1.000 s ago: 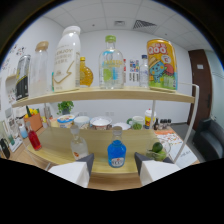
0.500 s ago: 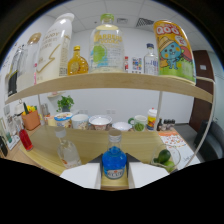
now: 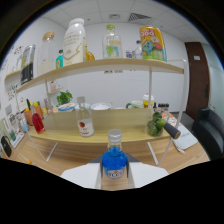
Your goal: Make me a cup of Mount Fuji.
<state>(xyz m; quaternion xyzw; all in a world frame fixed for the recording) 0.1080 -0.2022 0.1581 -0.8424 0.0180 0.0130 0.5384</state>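
Note:
A small bottle of blue liquid (image 3: pixel 114 164) with a grey cap stands upright between my two white fingers, which press on its sides. My gripper (image 3: pixel 114 175) is shut on it, just in front of the wooden counter (image 3: pixel 120 135). Beyond the fingers, on the counter, stands a clear bottle with a red label (image 3: pixel 84 122). A pile of green limes (image 3: pixel 156 124) lies to the right of it.
A red bottle (image 3: pixel 37 122) and other small items crowd the counter's left end. Bowls (image 3: pixel 101 106) sit at the back. A high shelf (image 3: pixel 100 67) carries large display bottles and a can (image 3: pixel 152 44). A black chair (image 3: pixel 210 134) is at the right.
The counter and shelf now look smaller and farther off, and the shelf sits tilted. The blue bottle has kept its place between the fingers throughout.

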